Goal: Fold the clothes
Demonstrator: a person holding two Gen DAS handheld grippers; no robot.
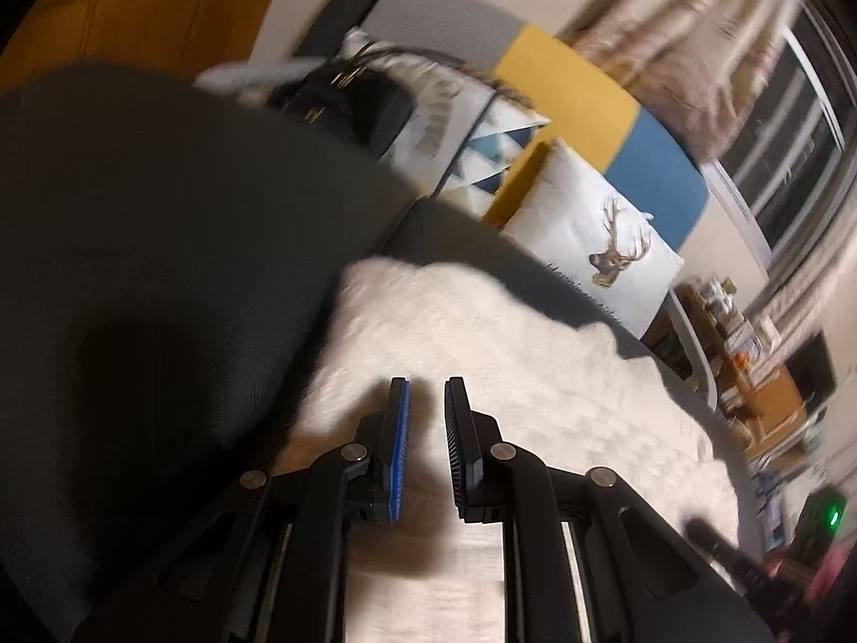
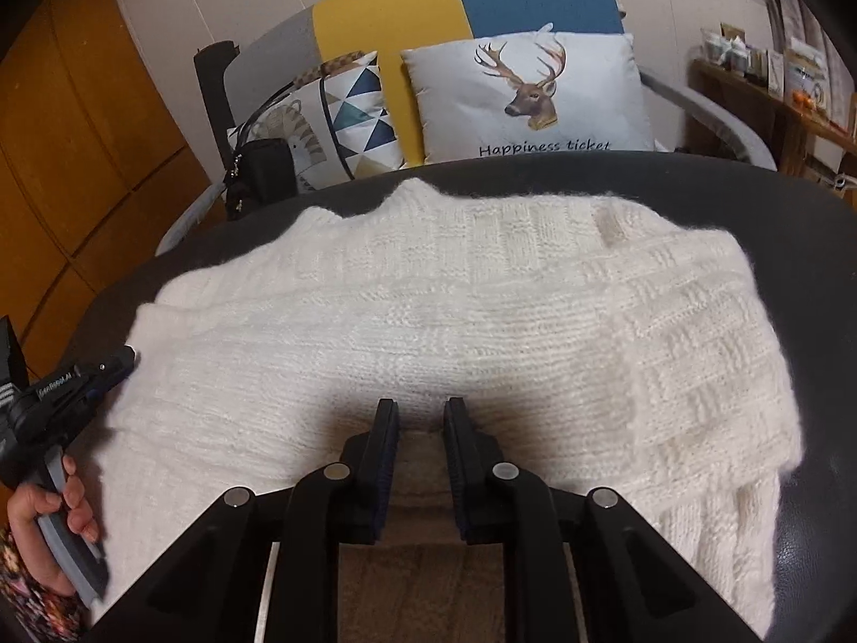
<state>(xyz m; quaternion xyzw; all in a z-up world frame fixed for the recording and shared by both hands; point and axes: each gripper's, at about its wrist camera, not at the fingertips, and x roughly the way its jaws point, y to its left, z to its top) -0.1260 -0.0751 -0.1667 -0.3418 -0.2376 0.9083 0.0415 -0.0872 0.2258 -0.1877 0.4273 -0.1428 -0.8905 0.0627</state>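
A cream knitted sweater (image 2: 428,311) lies folded flat on a black padded surface (image 2: 803,203), with a sleeve laid across its right side. My right gripper (image 2: 422,407) hovers over the sweater's near edge. Its jaws stand a little apart, the near hem showing in the gap without being pinched. In the left wrist view the same sweater (image 1: 509,353) appears white and blurred. My left gripper (image 1: 427,388) hangs above it, narrowly open and empty. From the right wrist view, the left gripper (image 2: 126,359) sits at the sweater's left edge, held by a hand (image 2: 53,514).
Behind the surface is a yellow, blue and grey armchair holding a deer cushion (image 2: 530,96), a triangle-patterned cushion (image 2: 359,112) and a black bag (image 2: 262,171). A wooden shelf (image 2: 776,96) with small items stands at the right. Orange wooden panels (image 2: 80,134) line the left.
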